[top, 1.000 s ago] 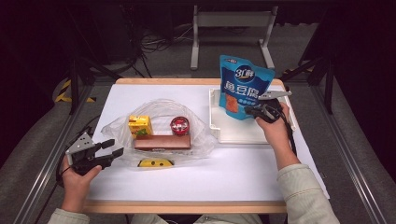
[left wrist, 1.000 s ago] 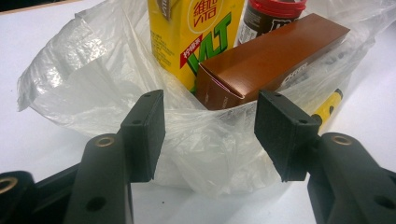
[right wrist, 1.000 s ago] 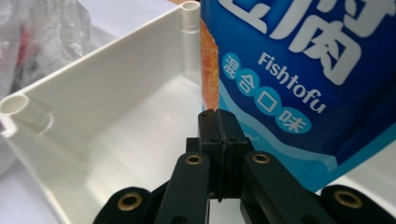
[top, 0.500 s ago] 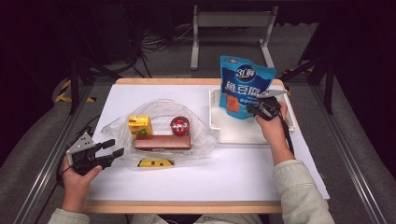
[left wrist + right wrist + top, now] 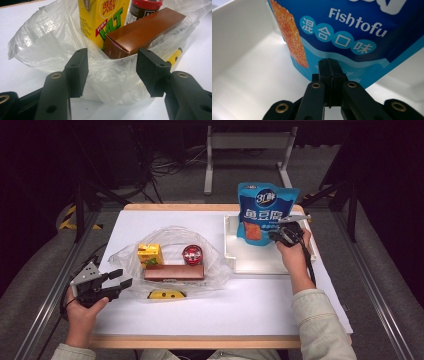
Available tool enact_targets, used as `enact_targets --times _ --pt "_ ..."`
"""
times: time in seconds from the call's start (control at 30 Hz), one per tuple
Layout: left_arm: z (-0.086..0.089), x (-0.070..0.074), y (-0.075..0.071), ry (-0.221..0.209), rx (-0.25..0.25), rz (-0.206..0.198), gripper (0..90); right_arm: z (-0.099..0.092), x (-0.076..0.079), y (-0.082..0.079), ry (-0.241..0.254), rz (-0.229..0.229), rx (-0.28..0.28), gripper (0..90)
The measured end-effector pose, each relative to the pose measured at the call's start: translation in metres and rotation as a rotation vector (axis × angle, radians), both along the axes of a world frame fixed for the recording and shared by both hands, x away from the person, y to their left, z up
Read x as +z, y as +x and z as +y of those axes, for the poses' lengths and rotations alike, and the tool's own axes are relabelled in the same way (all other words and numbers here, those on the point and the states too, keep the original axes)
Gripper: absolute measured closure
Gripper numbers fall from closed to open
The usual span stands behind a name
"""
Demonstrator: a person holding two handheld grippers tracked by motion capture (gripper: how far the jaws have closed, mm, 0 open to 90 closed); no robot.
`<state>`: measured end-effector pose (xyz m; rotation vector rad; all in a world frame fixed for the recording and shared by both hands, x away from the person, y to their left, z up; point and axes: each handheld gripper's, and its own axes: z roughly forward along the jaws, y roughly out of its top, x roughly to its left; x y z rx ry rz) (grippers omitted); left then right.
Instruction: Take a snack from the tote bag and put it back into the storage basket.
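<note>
Gripping the lower edge of the blue fish tofu pouch (image 5: 266,212), the right gripper (image 5: 281,236) had its fingers (image 5: 329,72) pressed together on the pouch's bottom seam, with no gap visible between them in the right gripper view. The pouch stood upright above those fingers, its printed face turned toward the person, and its base sat over the white tray (image 5: 250,265) at the far right of the worktop (image 5: 225,305). The tray's floor and near wall lay below and to the left of the closed fingers in the right gripper view. The left gripper (image 5: 120,279) was held at the near left of the worktop, with its fingers (image 5: 77,70) standing wide apart and empty. Directly ahead of those fingers lay the clear plastic bag (image 5: 42,45), its crumpled edge reaching into the gap between them, though neither finger pressed on it. Beyond the fingertips, on the bag, stood the yellow drink carton (image 5: 100,17), the brown box (image 5: 142,30) lying lengthwise just beside it, and the dark jar with a red lid (image 5: 143,7) behind the box. A yellow item (image 5: 167,294) lay on the near edge of the bag, to the right of the left fingers.
</note>
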<state>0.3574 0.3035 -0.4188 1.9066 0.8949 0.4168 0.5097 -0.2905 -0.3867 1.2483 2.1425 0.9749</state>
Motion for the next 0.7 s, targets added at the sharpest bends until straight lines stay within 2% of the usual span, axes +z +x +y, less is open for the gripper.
enact_targets --times 0.13,0.3,0.47,0.7 --pt "0.001 0.000 0.000 0.000 0.000 -0.002 43.9 -0.003 -0.001 0.001 0.022 0.002 -0.013 90.0" --pt "0.001 0.000 0.000 0.000 0.000 -0.003 43.9 -0.001 0.003 -0.002 0.035 -0.005 0.004 90.0" --pt "0.001 0.000 0.000 -0.002 0.003 -0.002 43.9 0.006 0.017 -0.013 0.095 -0.042 0.069 89.9" --pt "0.000 0.000 0.000 -0.001 0.000 -0.002 44.3 0.021 0.040 -0.028 0.125 -0.098 0.144 81.0"
